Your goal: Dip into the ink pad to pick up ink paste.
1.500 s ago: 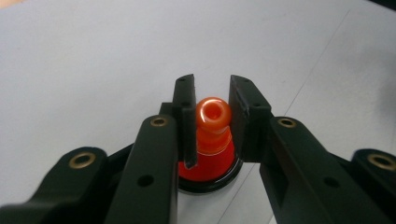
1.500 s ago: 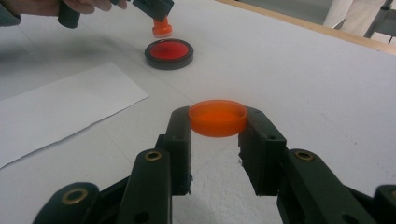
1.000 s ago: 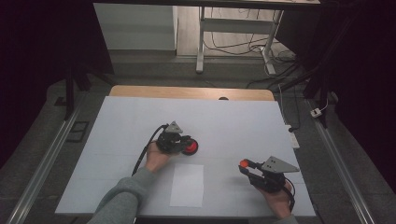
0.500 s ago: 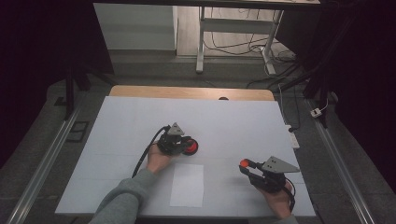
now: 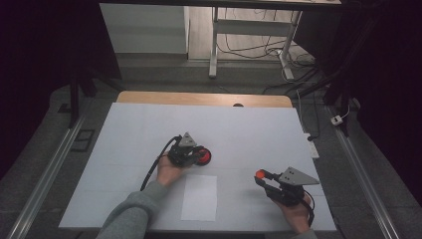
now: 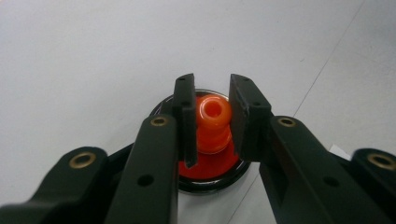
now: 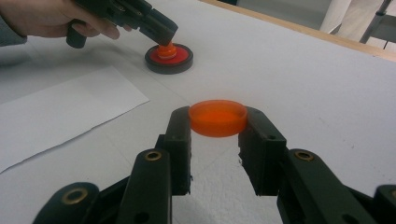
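High view: two grippers are held over a white counter (image 5: 249,129). The left gripper (image 5: 195,156) is seen near the middle, and its fingers (image 6: 184,116) are closed on an orange knob (image 6: 214,122). This knob stands on a round red and black base (image 7: 169,58) that rests on the counter. The right gripper (image 5: 261,178) is held well apart, nearer the counter's right edge. An orange cap (image 7: 218,117) is gripped between its fingers (image 7: 180,135). A white sheet of paper (image 5: 200,197) is laid flat between the two hands.

Overhead, far above both tongs; jaw-level close-ups along each; shared: red disc (image 5: 203,156) beyond right gripper (image 7: 218,122).
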Demonstrator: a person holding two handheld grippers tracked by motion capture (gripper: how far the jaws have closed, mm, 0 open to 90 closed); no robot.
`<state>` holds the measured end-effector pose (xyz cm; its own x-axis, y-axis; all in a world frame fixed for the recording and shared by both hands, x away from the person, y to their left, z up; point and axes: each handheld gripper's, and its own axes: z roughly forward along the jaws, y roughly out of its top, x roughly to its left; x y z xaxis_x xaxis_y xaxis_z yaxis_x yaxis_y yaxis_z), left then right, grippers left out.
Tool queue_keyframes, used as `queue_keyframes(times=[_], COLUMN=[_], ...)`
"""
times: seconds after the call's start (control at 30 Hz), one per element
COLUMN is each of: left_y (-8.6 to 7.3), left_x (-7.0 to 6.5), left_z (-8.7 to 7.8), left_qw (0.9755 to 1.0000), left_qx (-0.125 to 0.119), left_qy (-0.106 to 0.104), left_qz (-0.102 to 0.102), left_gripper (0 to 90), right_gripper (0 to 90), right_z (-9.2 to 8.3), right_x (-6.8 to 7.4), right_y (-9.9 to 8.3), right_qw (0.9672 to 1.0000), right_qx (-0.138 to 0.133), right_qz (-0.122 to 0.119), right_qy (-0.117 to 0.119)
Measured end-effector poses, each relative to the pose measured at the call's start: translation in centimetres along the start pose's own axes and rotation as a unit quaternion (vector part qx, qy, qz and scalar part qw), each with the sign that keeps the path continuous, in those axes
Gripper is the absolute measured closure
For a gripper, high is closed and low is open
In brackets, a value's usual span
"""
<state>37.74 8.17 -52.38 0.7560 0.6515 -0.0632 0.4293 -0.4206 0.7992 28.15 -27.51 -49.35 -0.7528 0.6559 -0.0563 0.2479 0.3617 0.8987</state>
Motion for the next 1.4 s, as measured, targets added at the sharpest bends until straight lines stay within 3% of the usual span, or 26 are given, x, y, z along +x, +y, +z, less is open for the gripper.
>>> queue_keyframes(times=[0.43,1.27,1.33,1.4], left_y=[-0.19,-0.18,-0.23,0.08], left_x=[-0.04,0.11,0.24,0.19], left_z=[0.04,0.02,-0.10,-0.79], left_qw=[1.0000,1.0000,0.9999,0.9991], left_qx=[-0.005,-0.005,-0.011,-0.043], left_qy=[0.001,-0.004,-0.007,-0.001], left_qz=[0.008,0.006,0.004,0.003], left_gripper=[73.7,73.5,73.4,73.3], right_gripper=[64.7,64.7,64.7,64.6], right_z=[-0.07,-0.05,-0.07,-0.10], right_x=[0.08,0.03,0.01,-0.04], right_y=[0.05,0.05,0.06,0.08], right_qw=[1.0000,1.0000,1.0000,1.0000], right_qx=[-0.002,0.000,0.000,-0.001], right_qz=[-0.001,-0.001,-0.001,-0.001], right_qy=[0.000,0.002,0.002,0.002])
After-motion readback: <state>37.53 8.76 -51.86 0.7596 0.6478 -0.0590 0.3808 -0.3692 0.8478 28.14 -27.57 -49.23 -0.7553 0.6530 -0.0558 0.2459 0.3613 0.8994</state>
